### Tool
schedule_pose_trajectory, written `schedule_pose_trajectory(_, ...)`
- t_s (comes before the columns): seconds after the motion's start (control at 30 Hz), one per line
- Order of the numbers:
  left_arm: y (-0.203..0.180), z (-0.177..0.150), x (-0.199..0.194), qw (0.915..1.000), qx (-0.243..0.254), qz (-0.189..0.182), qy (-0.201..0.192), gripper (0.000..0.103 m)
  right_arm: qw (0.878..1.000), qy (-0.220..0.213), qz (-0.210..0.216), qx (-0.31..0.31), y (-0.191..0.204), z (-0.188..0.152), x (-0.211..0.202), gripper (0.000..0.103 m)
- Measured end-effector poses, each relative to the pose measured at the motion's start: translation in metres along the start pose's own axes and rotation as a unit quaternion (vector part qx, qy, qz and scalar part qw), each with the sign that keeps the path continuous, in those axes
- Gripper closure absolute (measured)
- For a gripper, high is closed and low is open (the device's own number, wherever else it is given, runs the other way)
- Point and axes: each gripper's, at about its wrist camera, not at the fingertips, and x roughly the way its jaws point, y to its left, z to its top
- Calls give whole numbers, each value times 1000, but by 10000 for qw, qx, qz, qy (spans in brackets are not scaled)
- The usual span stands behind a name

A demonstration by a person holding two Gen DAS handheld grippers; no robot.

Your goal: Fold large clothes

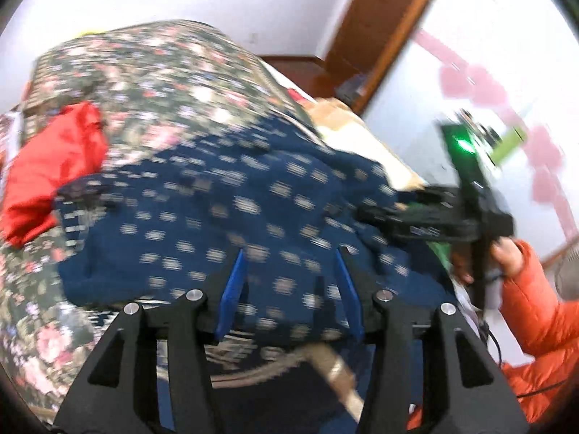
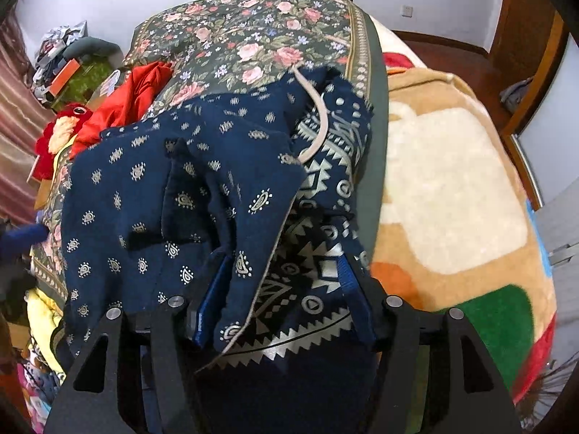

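Bedroom, white walls, wooden door frame at 1 o'clock in the left wrist view. Bed (image 2: 372,166) carries a dark floral bedspread (image 2: 253,32) and, at 3 o'clock in the right view, a tan patterned blanket (image 2: 448,188).

Navy patterned garment (image 2: 152,199) lies bunched on the bedspread, mid-frame in both views, partly folded over itself; a zigzag-print band shows at 5 o'clock. Red cloth (image 2: 134,97) sits just beyond it at 10 o'clock, touching or nearly so.

Left claw (image 1: 289,289): jaws apart, garment behind them, blue pads not pressing on cloth. View heavily blurred.

Right claw (image 2: 286,293): jaws apart, a hanging flap of the garment lies between them; pads appear not to pinch it.

Risks, judged: with neither claw clamped, the flap could slide off and undo the fold. A loose cord (image 2: 318,126) near 12 o'clock could snag a finger. Closing blind may catch the bedspread as well.
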Motion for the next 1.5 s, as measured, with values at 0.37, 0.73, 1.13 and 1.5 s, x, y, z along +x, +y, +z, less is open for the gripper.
schedule_pose_trajectory(0.37, 122, 0, -31, 9819, -1317, 1250, -540, 47, 9953, -886, 130, 359, -14, 40, -36, 35)
schedule_pose_trajectory(0.73, 232, -32, 11, 9486, -2984, 1046, -87, 42, 9914, -476, 247, 1193, -52, 64, 17, 35)
schedule_pose_trajectory(1.13, 286, -31, 76, 9266, -3759, 26, -38, 42, 9850, -135, 657, 1593, -73, 77, 69, 35)
schedule_pose_trajectory(1.5, 303, -5, 101, 9250, -3780, -58, -392, 42, 9868, 36, 686, 1469, -74, 103, 110, 46)
